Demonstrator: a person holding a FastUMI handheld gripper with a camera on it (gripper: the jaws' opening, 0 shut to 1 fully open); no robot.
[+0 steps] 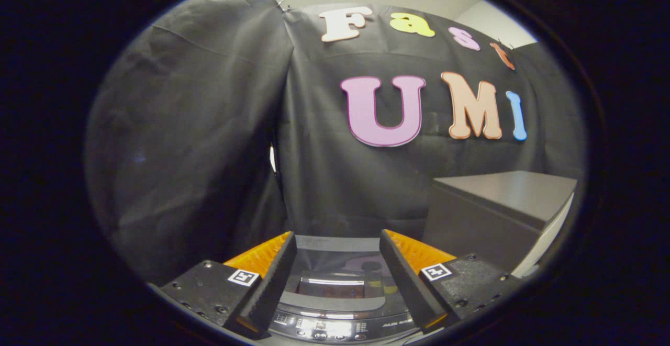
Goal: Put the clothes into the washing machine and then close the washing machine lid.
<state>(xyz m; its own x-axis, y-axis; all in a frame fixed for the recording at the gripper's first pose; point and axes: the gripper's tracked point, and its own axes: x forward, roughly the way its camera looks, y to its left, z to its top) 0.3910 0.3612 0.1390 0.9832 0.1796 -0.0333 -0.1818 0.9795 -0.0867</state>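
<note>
Tongs [337, 241]: I see them spread wide, holding nothing.
Washing machine [335, 304]: directly below and between the fingers, dark glossy lid down, control panel with buttons nearest me.
Cabinet [502, 199]: grey, beside the machine.
Wall: black cloth behind.

washing machine [335, 304] below between spread fingers [272, 278], cabinet [497, 215] beyond right

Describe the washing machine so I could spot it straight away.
Start at the black cloth wall; beside it stands a grey cabinet. The washing machine sits low between the open gripper fingers, marked by its glossy lid and button panel.
</note>
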